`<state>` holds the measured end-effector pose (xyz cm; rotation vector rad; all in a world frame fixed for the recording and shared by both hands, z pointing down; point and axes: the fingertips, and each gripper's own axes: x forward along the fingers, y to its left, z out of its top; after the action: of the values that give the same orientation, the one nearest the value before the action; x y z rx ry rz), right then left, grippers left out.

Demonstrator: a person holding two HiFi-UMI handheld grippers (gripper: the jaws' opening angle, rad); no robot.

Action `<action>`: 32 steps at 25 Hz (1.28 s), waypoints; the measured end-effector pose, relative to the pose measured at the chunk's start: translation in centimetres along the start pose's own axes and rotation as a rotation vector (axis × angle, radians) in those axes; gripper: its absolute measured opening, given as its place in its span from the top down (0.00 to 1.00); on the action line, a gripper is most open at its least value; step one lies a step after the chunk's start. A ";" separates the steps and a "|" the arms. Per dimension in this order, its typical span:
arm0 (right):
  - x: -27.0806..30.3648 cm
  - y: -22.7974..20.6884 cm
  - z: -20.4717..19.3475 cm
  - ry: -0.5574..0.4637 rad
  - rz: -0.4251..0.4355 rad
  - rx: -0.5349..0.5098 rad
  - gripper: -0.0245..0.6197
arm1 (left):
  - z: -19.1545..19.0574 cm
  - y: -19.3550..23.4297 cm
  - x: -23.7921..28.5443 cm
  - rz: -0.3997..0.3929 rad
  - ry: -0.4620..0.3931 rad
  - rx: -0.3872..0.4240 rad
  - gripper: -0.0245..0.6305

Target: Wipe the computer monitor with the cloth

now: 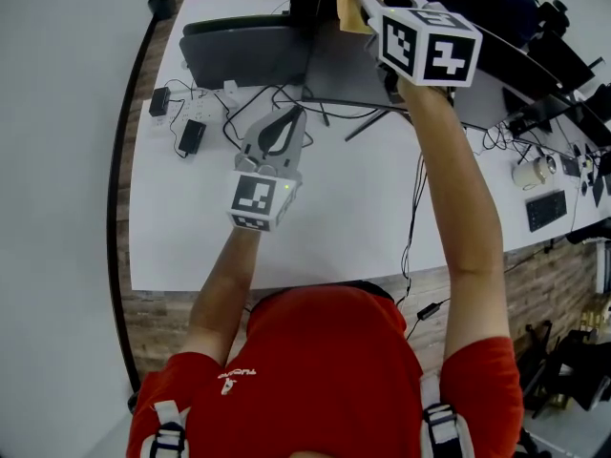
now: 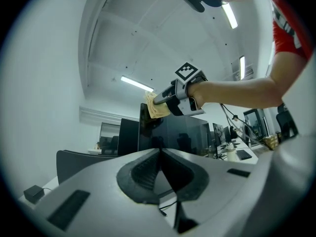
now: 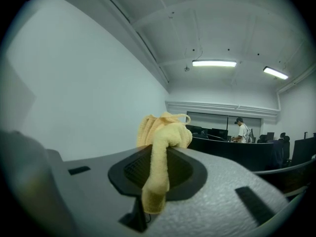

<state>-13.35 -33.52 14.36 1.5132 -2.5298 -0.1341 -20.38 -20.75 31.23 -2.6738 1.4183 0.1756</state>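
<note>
You are pressing the crumpled yellow terry cloth (image 3: 163,132), clamped in your right hand-held gripper (image 3: 165,149), to the upper corner of the dark flat-panel computer monitor (image 2: 182,132) to start wiping, while holding your closed, empty left hand-held gripper (image 2: 160,152) low over the white counter (image 1: 334,208), clear of the screen.

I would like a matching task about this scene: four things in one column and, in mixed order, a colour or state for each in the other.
Things:
1. cloth
2. left tool
3. monitor
4. desk

Descriptions:
A. white, flat surface
B. shut, holding nothing
C. yellow, clamped in the right tool
D. dark screen, standing upright

Pairs: 1-C, 2-B, 3-D, 4-A
</note>
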 end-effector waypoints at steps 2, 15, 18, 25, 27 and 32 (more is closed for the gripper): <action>-0.9 -1.5 -0.6 0.000 -0.009 0.015 0.86 | -0.1 -0.9 0.4 -0.007 0.004 0.010 0.94; -7.1 -13.3 -3.8 -0.003 -0.016 0.077 0.86 | 0.0 -8.7 5.4 0.006 0.011 0.054 0.94; -8.2 -15.7 -4.4 -0.005 -0.001 0.098 0.86 | -0.3 -10.6 6.7 0.011 0.017 0.062 0.94; -11.1 -20.8 -6.1 -0.014 0.008 0.117 0.86 | -1.2 -14.2 9.2 0.021 0.031 0.070 0.94; -12.1 -22.5 -6.5 -0.017 0.002 0.121 0.86 | -1.4 -15.4 9.9 0.019 0.040 0.072 0.94; -14.6 -27.1 -7.9 -0.017 -0.015 0.127 0.86 | -2.1 -18.3 11.8 0.017 0.053 0.077 0.94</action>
<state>18.41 -33.38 15.66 1.5830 -2.5857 0.0124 1.49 -20.46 32.27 -2.6237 1.4332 0.0507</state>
